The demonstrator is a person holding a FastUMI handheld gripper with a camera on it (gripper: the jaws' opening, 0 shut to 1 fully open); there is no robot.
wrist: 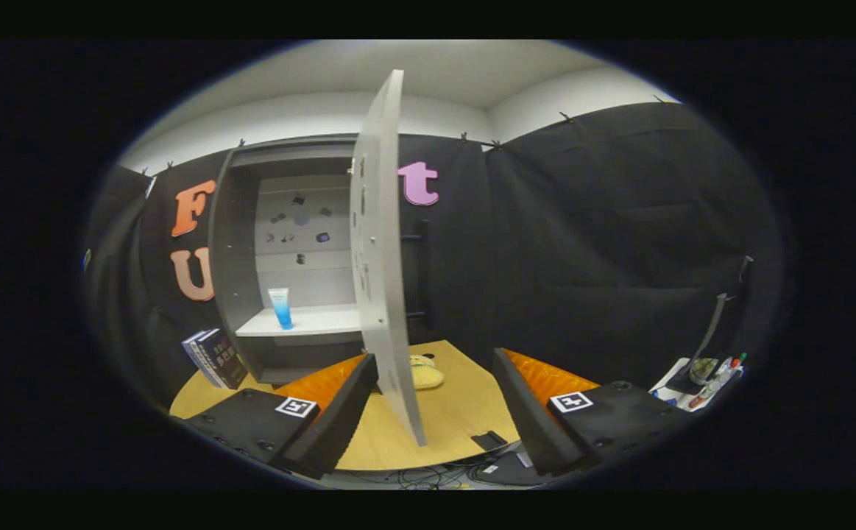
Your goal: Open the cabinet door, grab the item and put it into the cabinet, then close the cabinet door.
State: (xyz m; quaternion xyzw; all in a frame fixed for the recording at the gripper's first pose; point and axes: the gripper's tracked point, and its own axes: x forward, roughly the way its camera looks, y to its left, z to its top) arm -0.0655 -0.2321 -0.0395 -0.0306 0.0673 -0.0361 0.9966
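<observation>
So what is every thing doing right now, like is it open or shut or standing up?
Grey cabinet door: swung open, edge-on between the tool's fingers.
Blue and white tube: standing upright on the white shelf inside the cabinet.
Tool: fingers open, holding nothing.
Dark books: leaning beside the cabinet.
Yellow soft toy: lying on the wooden table behind the door.

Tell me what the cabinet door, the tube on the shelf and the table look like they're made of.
Cabinet door: matte grey painted board, probably wood composite, judging by its flat thin edge. Tube: translucent blue plastic, glossy, likely squeezable. Table: light wood or wood-look laminate, with faint grain showing. The gripper is open, with the door edge between its fingers.
</observation>
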